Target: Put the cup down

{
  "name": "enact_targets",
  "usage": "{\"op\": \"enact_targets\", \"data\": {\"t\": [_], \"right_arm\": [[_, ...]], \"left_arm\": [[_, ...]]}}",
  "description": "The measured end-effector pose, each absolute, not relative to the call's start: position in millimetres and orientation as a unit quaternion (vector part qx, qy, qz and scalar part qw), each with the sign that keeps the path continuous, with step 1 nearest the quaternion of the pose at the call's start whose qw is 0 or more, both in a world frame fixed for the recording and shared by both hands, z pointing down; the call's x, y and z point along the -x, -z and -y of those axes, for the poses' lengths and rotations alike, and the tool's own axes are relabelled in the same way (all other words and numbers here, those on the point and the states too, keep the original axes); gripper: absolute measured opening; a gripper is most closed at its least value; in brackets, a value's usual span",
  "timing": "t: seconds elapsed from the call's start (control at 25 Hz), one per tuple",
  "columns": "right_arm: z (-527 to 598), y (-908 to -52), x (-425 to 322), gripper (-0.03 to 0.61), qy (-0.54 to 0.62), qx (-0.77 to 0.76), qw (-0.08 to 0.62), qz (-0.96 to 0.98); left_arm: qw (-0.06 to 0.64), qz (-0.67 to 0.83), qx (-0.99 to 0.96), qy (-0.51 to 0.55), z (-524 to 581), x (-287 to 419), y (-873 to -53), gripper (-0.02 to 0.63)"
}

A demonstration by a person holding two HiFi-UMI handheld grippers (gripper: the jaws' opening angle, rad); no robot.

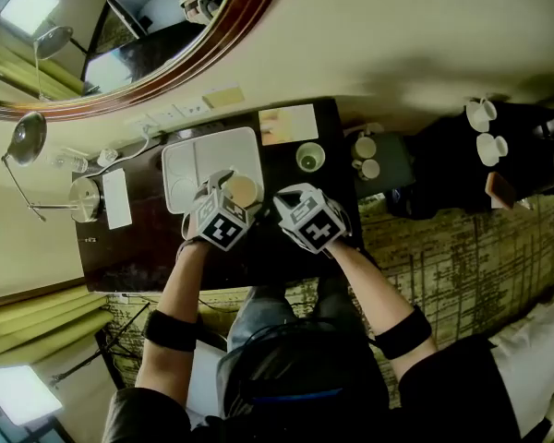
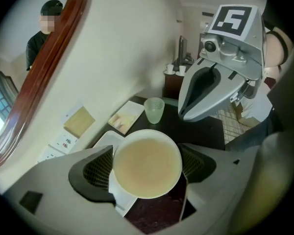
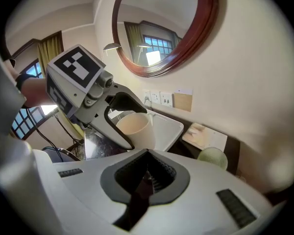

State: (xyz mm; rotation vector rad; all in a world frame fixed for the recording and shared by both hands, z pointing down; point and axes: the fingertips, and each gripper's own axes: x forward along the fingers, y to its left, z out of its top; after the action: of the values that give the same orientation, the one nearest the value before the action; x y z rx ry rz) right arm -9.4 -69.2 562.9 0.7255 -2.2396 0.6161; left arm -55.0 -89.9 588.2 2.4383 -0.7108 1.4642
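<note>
"Left gripper view first: what sits between your jaws?"

"A cream cup. Your left gripper has its jaws spread wide, with both pads pressed on the cup's sides and its mouth facing the camera."

"Where is the cup?"

"Over the near edge of the white tray, where the tray meets the dark desk. You cannot tell whether its base touches. A green glass stands on the desk beyond the tray."

"And your right gripper?"

"Its jaws are together with nothing in them, and it is just beside your left one."
</note>
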Motion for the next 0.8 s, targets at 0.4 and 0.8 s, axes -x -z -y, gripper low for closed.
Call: {"op": "enact_targets", "data": {"t": [0.4, 0.8], "right_arm": [[58, -586, -104, 0.008, -0.256, -0.339, 0.356, 0.833], [47, -593, -157, 0.008, -0.270, -0.347, 0.356, 0.825]], "left_arm": [[0.085, 0.199, -0.836, -0.504, 51, -47, -602, 0.409], [0.048, 0.170, -0.830, -0.529, 25, -113, -644, 0.410]]}}
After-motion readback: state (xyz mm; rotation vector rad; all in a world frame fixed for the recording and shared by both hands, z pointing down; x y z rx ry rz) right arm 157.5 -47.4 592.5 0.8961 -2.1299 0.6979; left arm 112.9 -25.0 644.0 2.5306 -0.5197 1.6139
